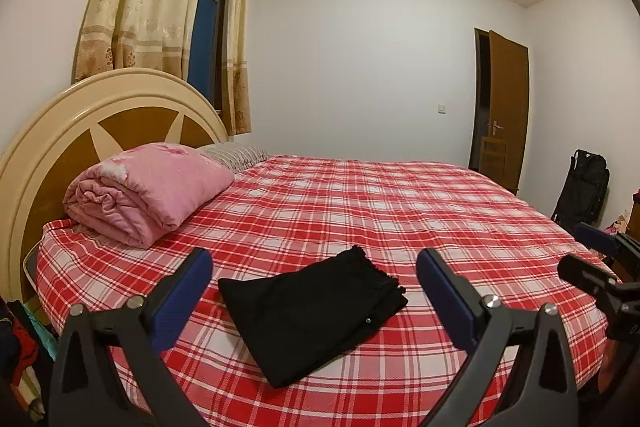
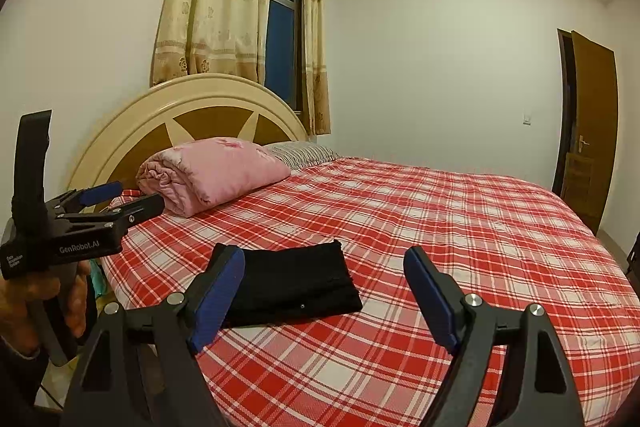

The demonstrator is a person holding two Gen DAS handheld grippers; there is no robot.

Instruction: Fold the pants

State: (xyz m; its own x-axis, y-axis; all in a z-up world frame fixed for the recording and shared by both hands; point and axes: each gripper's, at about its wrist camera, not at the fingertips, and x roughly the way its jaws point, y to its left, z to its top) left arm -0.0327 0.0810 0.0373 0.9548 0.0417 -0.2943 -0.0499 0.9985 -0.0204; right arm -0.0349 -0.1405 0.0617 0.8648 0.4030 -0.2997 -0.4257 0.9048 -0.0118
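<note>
Pants (image 1: 310, 311) look pretty much done already, sitting as a compact black rectangle on the red plaid bed (image 1: 440, 211) near the edge closest to you, well apart from the rolled pink quilt (image 1: 148, 191) up by the headboard (image 1: 52, 131)

Your left tool (image 1: 314, 273) is spread wide with nothing between the blue pads, hovering above the bundle without touching it. Same story for your right tool (image 2: 324, 269), wide open and empty, off to the side of the stack

Handling-wise I'd guess it's soft, light fabric, so it'll flop and slide apart if you pinch just one layer. There's a thicker gathered end on the far right side that looks like the waistband, with a small button or snap (image 1: 368, 321) near it. If you need to move or tidy it, I'd grab through all the layers at that thick end or along the folded edge, not a loose corner

Hard to call: black on black hides the layer count and where the leg hems ended up. In the right wrist view your own left finger covers the stack's left end. Stuff on the floor at the bed's left side is cut off too
</note>
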